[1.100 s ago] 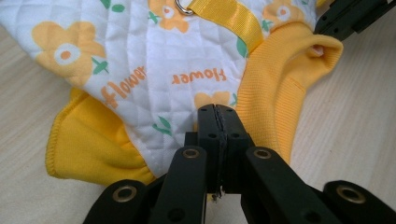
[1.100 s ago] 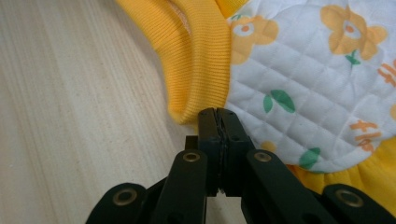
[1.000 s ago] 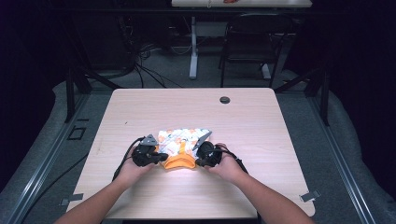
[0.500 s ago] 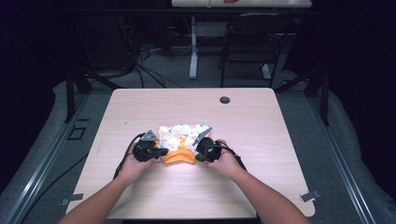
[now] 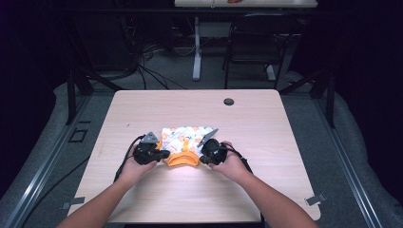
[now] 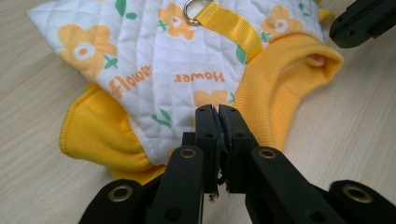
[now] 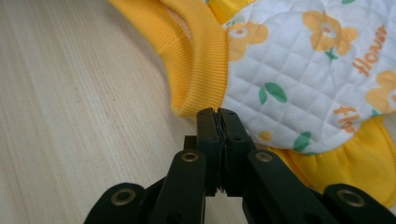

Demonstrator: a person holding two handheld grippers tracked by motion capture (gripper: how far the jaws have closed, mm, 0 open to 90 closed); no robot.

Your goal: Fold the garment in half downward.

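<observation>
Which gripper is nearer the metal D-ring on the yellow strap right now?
Left, narrowly. The left gripper sits at the garment's hem facing the D-ring; the right gripper is beside the collar.

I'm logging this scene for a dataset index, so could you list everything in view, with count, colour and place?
Small quilted garment: one, white with orange flowers and green leaves, yellow-orange ribbed trim, lying flat near the middle of the table.
Strap with metal ring: one, yellow with a silver ring, sewn on the garment's back.
Table: one, light wood, centre of the high view.
Grommet: one, dark, round, near the table's far edge.
Chair: one, dark, beyond the table.
Cables: several, black, on the grey floor behind the table.
Left tongs: one, black, jaws together at the garment's edge; a grip on cloth is not clear.
Right tongs: one, black, jaws together at the ribbed trim.
Forearms: two, entering from the bottom.
</observation>
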